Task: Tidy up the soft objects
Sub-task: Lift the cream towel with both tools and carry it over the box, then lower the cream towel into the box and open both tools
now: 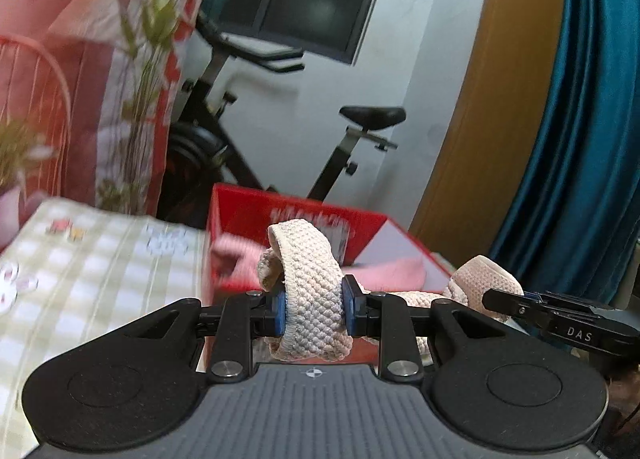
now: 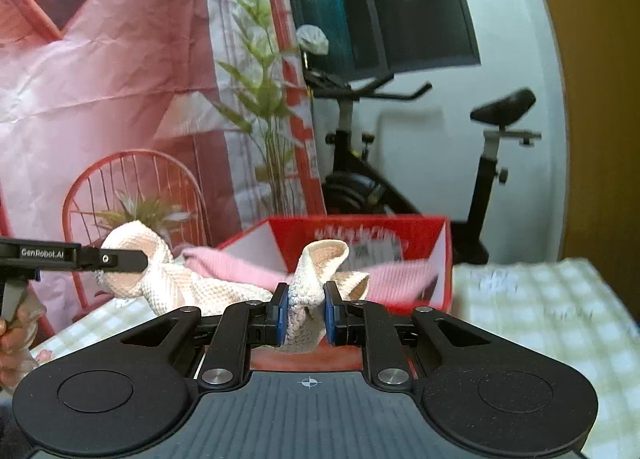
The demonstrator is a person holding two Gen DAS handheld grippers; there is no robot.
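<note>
A cream knitted cloth is stretched between both grippers, just in front of and above an open red box. My left gripper is shut on one end of the cloth. My right gripper is shut on the other end of the cream cloth. The right gripper also shows at the right edge of the left wrist view, and the left gripper at the left edge of the right wrist view. A pink knitted cloth lies inside the red box.
The box stands on a table with a green-checked cloth. Behind it are an exercise bike, a red wire chair, green plants, a pink backdrop and a blue curtain.
</note>
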